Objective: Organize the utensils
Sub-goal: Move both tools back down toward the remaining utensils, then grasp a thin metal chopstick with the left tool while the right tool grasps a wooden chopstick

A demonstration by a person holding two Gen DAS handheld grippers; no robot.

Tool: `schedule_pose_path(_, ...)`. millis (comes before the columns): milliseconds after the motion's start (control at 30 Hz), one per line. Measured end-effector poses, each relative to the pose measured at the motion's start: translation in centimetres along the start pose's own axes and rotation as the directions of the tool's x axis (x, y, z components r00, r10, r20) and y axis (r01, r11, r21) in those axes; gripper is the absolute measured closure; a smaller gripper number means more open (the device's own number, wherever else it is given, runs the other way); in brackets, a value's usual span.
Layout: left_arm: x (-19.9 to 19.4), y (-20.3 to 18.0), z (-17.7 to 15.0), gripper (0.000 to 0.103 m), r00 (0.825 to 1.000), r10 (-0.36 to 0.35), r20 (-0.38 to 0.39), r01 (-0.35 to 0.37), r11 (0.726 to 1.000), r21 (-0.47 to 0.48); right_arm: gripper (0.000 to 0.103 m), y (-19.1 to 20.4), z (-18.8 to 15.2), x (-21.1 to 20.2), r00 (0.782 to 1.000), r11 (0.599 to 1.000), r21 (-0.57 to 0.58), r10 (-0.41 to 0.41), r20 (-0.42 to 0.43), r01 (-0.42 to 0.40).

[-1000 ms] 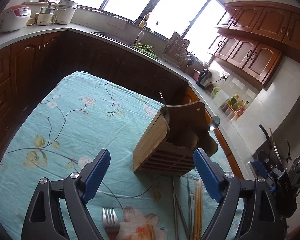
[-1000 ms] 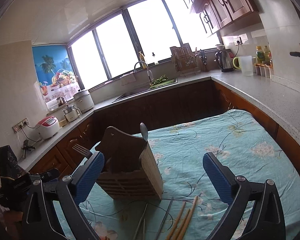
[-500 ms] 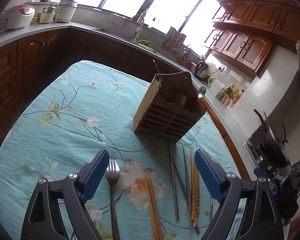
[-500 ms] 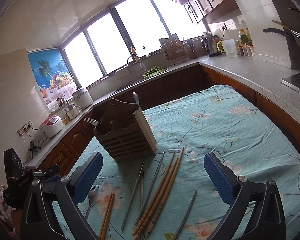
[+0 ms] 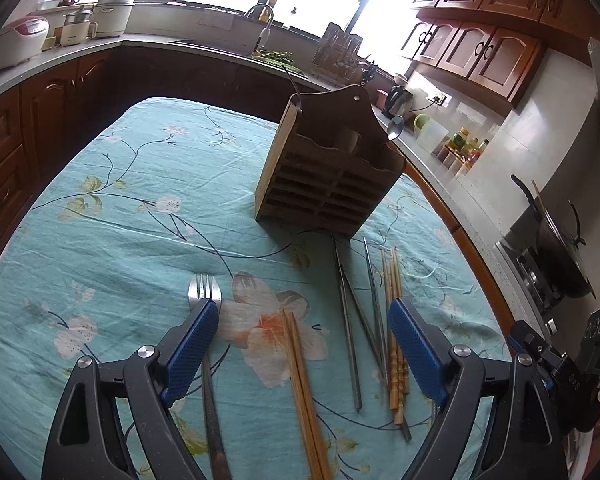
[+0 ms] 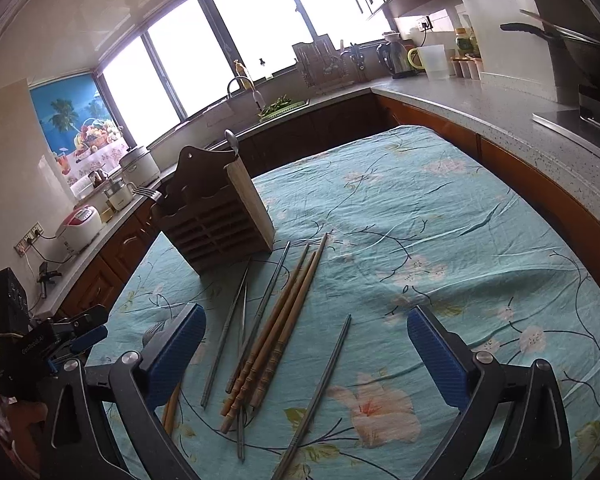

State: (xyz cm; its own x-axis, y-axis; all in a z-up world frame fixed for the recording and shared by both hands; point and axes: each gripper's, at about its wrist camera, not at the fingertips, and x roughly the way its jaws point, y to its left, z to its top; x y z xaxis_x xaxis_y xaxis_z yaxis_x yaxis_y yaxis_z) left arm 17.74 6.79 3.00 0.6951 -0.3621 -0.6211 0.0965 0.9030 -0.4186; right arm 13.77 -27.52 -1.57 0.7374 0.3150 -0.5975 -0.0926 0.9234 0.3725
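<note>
A slatted wooden utensil holder (image 5: 328, 176) (image 6: 216, 220) stands on the teal floral tablecloth (image 5: 120, 208), with a spoon (image 5: 394, 128) and a fork (image 6: 146, 193) sticking out of it. In front of it lie metal chopsticks (image 5: 346, 312) (image 6: 262, 308), bamboo chopsticks (image 5: 394, 320) (image 6: 276, 340), a plain wooden pair (image 5: 302, 384) and a fork (image 5: 205, 292). My left gripper (image 5: 304, 338) hangs open above the wooden pair, its left finger over the fork. My right gripper (image 6: 306, 346) is open above the bamboo chopsticks, with a single metal chopstick (image 6: 320, 388) between its fingers.
Dark wooden cabinets and a grey counter (image 6: 520, 108) ring the table, with a sink (image 5: 260, 40), rice cookers (image 5: 16, 40), a kettle (image 6: 396, 56) and a wok (image 5: 560, 248) on the stove. The other gripper's body (image 6: 24, 344) shows at the far left of the right wrist view.
Both grippers have drawn back from the holder toward the near side of the table, so the loose chopsticks and fork now lie under them. Both jaws stayed open.
</note>
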Motion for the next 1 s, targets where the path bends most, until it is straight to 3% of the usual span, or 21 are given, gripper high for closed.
schedule_pose_path(233,2.6,-1.4,1.1,0.017,0.999,0.015,-0.036,-0.014,1.0,0.023,0.015,0.1,0.6,2.4,0.999,1.0,-0.008,-0.007,-0.052,0.007)
schedule_pose_path(500,7.5,-3.4,3.7,0.029,0.996,0.023,-0.092,-0.013,0.995,0.101,0.046,-0.5,2.8,6.4,0.994,1.0,0.007,-0.013,-0.112,0.014)
schedule_pose_path(600,9.7,-4.1,4.7,0.038,0.992,0.02,-0.125,-0.005,0.993,0.122,0.056,-0.6,3.6,8.4,0.99,1.0,0.011,-0.015,-0.139,0.017)
schedule_pose_path(767,14.1,-4.9,5.9,0.063,0.98,0.023,-0.198,0.007,0.989,0.15,0.067,-0.8,4.4,11.5,0.982,1.0,0.008,-0.017,-0.188,0.019)
schedule_pose_path(1000,18.8,-5.7,6.6,0.07,0.968,0.077,-0.24,-0.028,0.979,0.2,0.08,-0.7,4.8,15.9,0.967,0.999,-0.024,-0.043,-0.251,0.038)
